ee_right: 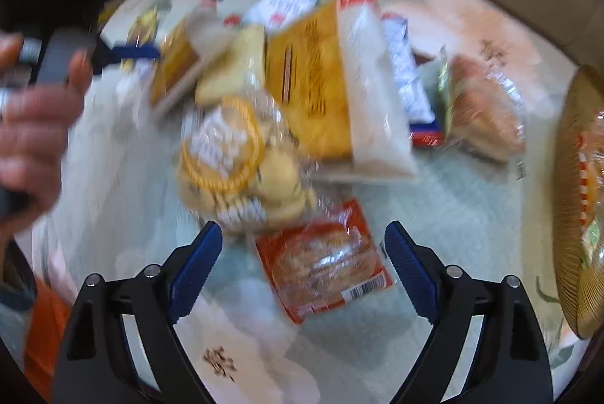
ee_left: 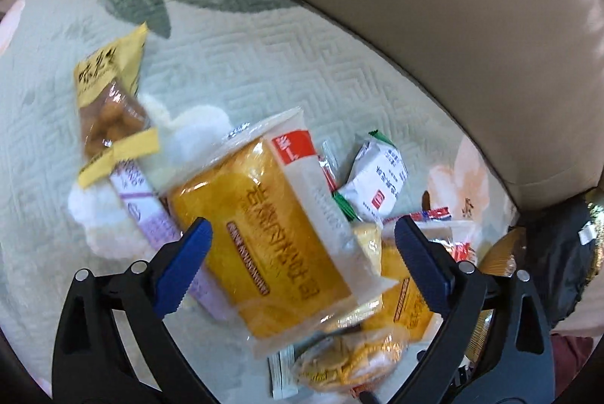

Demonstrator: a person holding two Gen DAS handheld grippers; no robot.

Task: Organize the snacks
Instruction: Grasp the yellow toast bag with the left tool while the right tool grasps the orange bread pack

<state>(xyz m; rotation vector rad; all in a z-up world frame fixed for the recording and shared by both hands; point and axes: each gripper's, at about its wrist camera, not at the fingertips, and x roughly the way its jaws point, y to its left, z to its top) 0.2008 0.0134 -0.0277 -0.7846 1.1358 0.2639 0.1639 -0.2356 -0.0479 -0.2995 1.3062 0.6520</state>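
Pale green quilted sofa cover [ee_left: 234,64], snack heap near its back edge, your left gripper [ee_left: 302,238] released around the large yellow plastic cake packet [ee_left: 271,226], your right gripper [ee_right: 304,245] released over the orange-red bun packet [ee_right: 324,260].

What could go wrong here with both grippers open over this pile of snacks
1. The left gripper straddles the big yellow cake packet, which lies on other packets; closing could catch a neighbour or slide the heap.
2. The right gripper sits over the red packet, whose edge touches the round biscuit bag; lifting may drag that bag.
3. Both views are blurred, so aim may be off.
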